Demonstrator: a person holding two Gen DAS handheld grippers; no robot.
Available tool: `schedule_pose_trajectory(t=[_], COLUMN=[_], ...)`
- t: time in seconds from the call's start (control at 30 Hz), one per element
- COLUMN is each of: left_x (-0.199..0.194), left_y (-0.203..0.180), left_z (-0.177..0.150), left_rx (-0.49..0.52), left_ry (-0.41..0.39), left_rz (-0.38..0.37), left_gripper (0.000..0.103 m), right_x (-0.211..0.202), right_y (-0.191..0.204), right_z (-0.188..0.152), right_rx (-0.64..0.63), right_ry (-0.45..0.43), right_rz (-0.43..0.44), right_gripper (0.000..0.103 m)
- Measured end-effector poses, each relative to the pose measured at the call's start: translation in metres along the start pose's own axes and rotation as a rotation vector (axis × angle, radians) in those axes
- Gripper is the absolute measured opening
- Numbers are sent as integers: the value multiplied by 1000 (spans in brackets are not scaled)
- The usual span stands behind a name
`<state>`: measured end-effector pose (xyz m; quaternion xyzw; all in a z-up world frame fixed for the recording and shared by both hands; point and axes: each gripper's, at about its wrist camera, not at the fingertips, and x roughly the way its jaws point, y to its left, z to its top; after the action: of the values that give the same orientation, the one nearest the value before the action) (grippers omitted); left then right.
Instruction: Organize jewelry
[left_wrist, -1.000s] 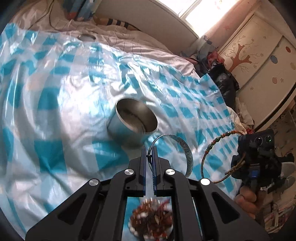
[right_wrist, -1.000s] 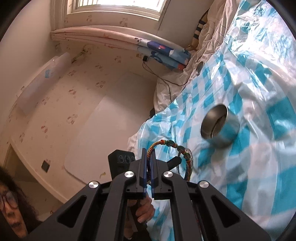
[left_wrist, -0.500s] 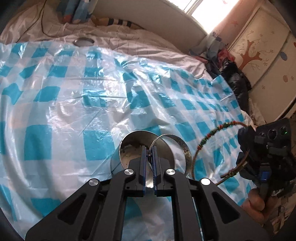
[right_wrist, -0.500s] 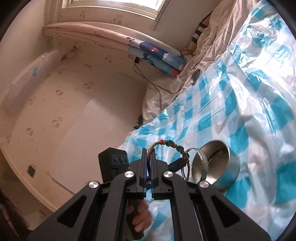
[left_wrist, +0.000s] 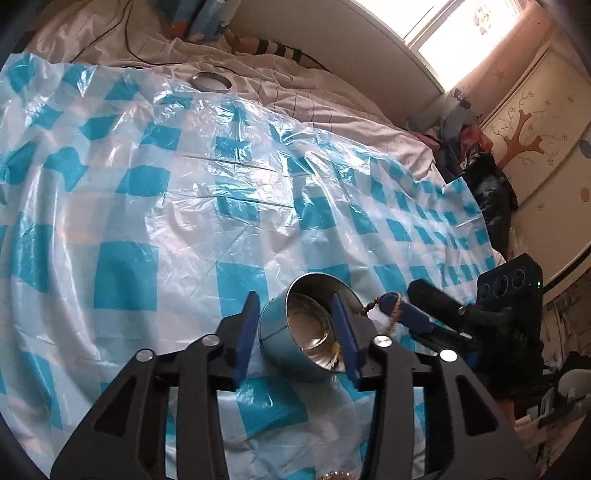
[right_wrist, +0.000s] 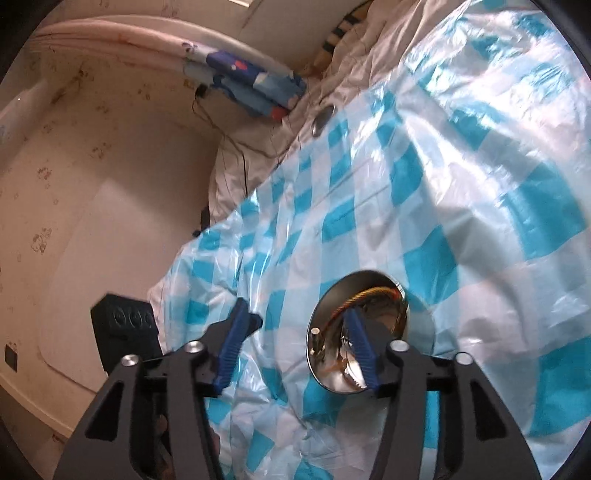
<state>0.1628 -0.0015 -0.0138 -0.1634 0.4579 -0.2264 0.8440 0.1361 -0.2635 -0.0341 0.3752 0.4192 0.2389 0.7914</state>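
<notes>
A: What changed?
B: Both grippers have let go; half a second ago each pinched a bracelet. Now the left gripper gapes around the steel tin, holding nothing.
A: And the right gripper?
B: Spread wide too, one finger inside the tin, where the braided bracelet lies, on the checkered sheet

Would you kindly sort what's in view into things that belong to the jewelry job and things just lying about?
Part of the job:
- metal tin, on the checked sheet
- corded bracelet inside the tin
- left claw, open
- right claw, open

Just lying about:
- round metal lid
- black cable
- tree-painted wardrobe
- folded blue bedding
</notes>
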Motion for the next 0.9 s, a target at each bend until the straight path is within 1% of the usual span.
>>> schedule_pose_trajectory(t=[0.03,0.13,0.17,0.23,0.27,0.33,0.37,0.43,0.5,0.57,0.63,0.7,0.77,0.87,0.9], left_x=[-1,0,1,1,2,1,0,-2,-4,-5,-4,-2,-1,6,10], left_y=[0,0,0,1,2,3,3,4,5,5,2,-5,-13,-26,-32], left_z=[-2,-7,-9,-12,-13,-15,-14,-14,-13,-13,-15,-21,-32,-61,-77], left_rx=[-1,-6,-8,-9,-10,-12,-13,-17,-22,-20,1,37,83,160,194], left_ry=[0,11,13,22,24,24,22,16,12,15,32,62,95,174,214], left_rz=[2,0,0,-4,-2,-2,-4,-3,-1,-1,6,18,29,18,14], left_gripper=[43,48,49,50,50,51,51,53,56,56,56,56,57,58,58], right_x=[-1,4,5,10,12,19,21,19,12,2,-7,-15,-23,-37,-43], right_y=[0,-6,-7,-5,-3,10,15,16,13,7,1,-1,2,7,8], right_z=[1,0,-1,-1,-1,-3,-5,-6,-4,-1,1,-2,-9,-25,-33], right_rx=[-2,25,31,33,27,-21,-41,-38,-19,11,28,21,-17,-91,-112], right_ry=[3,39,40,44,52,83,76,65,30,4,-7,4,40,79,99], right_rz=[-30,-25,-19,52,61,40,31,47,13,10,-23,-70,-131,-193,-209], right_gripper=[61,63,63,63,65,67,67,69,71,73,75,75,75,76,76])
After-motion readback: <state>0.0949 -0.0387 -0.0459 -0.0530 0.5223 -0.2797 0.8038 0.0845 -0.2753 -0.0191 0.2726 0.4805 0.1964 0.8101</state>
